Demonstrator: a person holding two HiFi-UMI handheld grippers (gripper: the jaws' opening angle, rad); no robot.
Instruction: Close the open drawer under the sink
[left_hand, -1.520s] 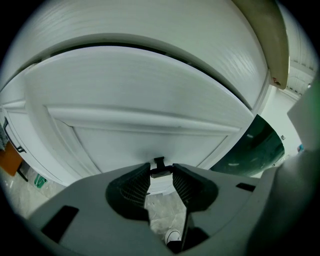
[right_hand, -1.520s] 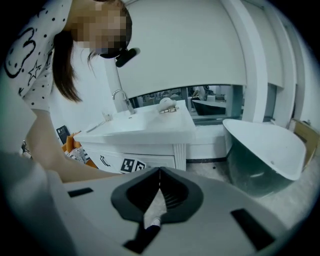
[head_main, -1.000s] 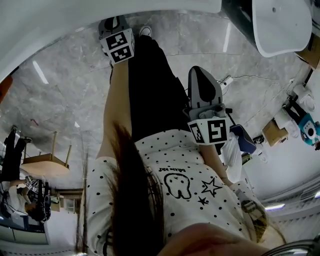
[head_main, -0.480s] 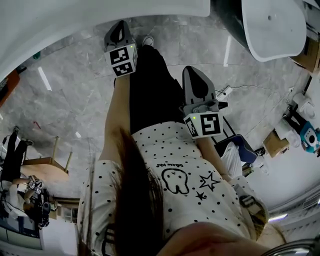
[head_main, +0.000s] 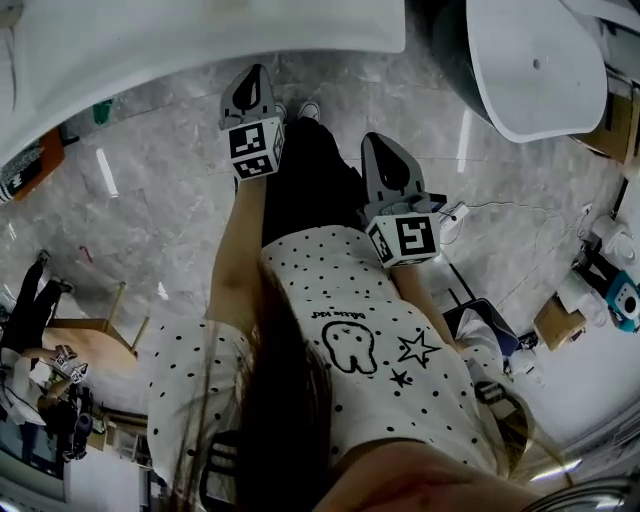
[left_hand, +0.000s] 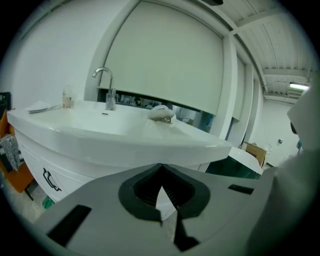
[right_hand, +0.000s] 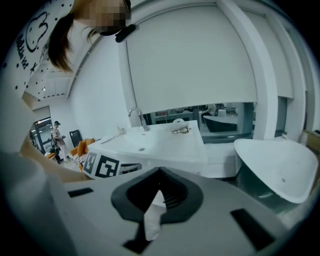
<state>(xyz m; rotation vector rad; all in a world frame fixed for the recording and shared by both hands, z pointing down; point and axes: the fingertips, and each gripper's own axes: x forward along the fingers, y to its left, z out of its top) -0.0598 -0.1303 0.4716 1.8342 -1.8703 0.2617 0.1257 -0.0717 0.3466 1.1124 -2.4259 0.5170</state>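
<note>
White sink (left_hand: 115, 132) straight ahead, well apart from both tools. Drawer front (left_hand: 35, 160) under basin, dark handle (left_hand: 50, 179) on it; open or closed, can't tell. Left gripper (left_hand: 160, 166) held before sink, jaws pressed together, nothing between. Right gripper (right_hand: 160, 170) alike: jaws together, empty. Chrome faucet (left_hand: 110, 95) at basin's back edge.

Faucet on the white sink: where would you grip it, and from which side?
Probably the straight upright stem of the faucet, below its curved spout, coming level from the front of the sink: the stem is slim, vertical and clear there.
</note>
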